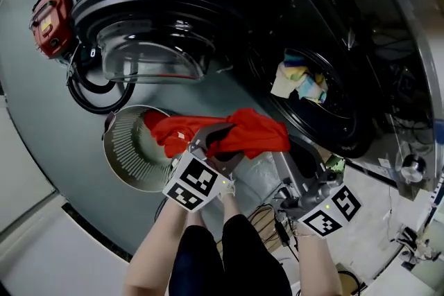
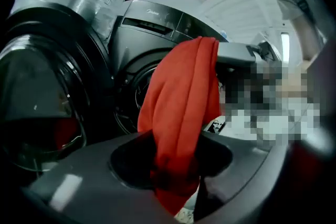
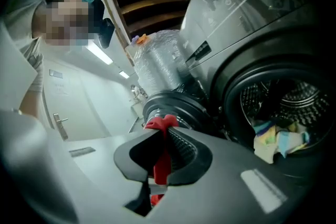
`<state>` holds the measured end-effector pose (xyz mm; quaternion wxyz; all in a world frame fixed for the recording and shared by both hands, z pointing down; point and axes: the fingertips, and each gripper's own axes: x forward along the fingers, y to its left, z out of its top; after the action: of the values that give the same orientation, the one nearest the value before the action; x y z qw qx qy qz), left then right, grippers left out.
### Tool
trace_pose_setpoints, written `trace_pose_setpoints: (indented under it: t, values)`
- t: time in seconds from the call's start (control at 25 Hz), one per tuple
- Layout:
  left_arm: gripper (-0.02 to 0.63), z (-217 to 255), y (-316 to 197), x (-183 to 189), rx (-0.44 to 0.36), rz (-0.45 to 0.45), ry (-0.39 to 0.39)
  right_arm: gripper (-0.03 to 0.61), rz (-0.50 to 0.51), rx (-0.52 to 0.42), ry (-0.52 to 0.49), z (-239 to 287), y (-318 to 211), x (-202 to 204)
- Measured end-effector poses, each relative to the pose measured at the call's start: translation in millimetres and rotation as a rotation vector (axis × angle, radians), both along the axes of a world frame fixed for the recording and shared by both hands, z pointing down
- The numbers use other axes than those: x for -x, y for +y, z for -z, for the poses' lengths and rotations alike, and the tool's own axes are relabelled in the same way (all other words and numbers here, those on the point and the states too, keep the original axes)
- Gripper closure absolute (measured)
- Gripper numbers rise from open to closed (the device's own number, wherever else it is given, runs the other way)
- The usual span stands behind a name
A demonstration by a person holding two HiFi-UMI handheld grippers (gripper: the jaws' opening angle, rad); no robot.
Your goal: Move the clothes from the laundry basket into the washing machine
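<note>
The dark washing machine [image 1: 354,17] fills the upper right of the head view, its round door [image 1: 146,28] standing open at upper left. The laundry basket [image 1: 128,152] sits centre left (pale, ribbed). A red garment [image 1: 243,132] stretches from the basket's rim across the centre. Pastel clothes [image 1: 300,77] lie in the drum. The left gripper [image 1: 211,142] clamps a thick fold of the garment. The right gripper [image 1: 291,152] pinches a thin edge of it.

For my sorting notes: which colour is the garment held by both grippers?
Red garment, clearest in head view.
</note>
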<state>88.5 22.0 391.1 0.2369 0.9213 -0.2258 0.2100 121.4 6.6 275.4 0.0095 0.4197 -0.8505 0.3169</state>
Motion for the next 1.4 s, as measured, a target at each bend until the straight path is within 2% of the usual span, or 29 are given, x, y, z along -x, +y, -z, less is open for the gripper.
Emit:
trace_pose_setpoints:
  t: [0.2, 0.32, 0.4, 0.48, 0.52, 0.64, 0.8, 0.92, 0.96, 1.04, 1.08, 1.16, 1.32, 1.4]
  values:
    - [0.534, 20, -13, -30, 0.167, 0.025, 0.178, 0.538, -0.248, 0.021, 0.052, -19, -24, -68]
    - [0.565, 30, -22, -42, 0.24, 0.049, 0.259, 0.533, -0.314, 0.034, 0.074, -33, -27, -86]
    - [0.569, 39, -32, -46, 0.252, 0.072, 0.308, 0.495, -0.289, 0.055, 0.083, -43, -23, -85]
    - [0.572, 52, -44, -50, 0.236, 0.07, 0.34, 0.376, -0.239, 0.087, 0.076, -54, -20, -77]
    - [0.574, 58, -49, -53, 0.226, 0.061, 0.346, 0.34, -0.219, 0.098, 0.07, -59, -18, -73]
    - [0.574, 67, -62, -60, 0.212, 0.044, 0.354, 0.295, -0.198, 0.117, 0.022, -69, -16, -63]
    - [0.574, 76, -78, -64, 0.22, 0.048, 0.403, 0.217, -0.169, 0.141, -0.065, -81, -16, -49]
    - [0.575, 79, -86, -71, 0.22, 0.037, 0.404, 0.201, -0.14, 0.156, -0.102, -91, -16, -40]
    - [0.575, 78, -88, -72, 0.218, 0.036, 0.403, 0.205, -0.126, 0.162, -0.107, -95, -17, -36]
    - [0.574, 73, -91, -74, 0.215, 0.044, 0.397, 0.284, -0.105, 0.169, -0.112, -101, -17, -31]
    - [0.574, 69, -93, -74, 0.215, 0.054, 0.391, 0.34, -0.106, 0.173, -0.115, -104, -18, -29]
    - [0.574, 58, -96, -73, 0.219, 0.087, 0.378, 0.519, -0.136, 0.179, -0.116, -110, -21, -30]
    - [0.558, 23, -97, -66, 0.271, 0.177, 0.339, 0.538, -0.275, 0.189, -0.12, -126, -31, -52]
    - [0.552, 7, -92, -64, 0.278, 0.183, 0.314, 0.54, -0.336, 0.19, -0.129, -134, -38, -66]
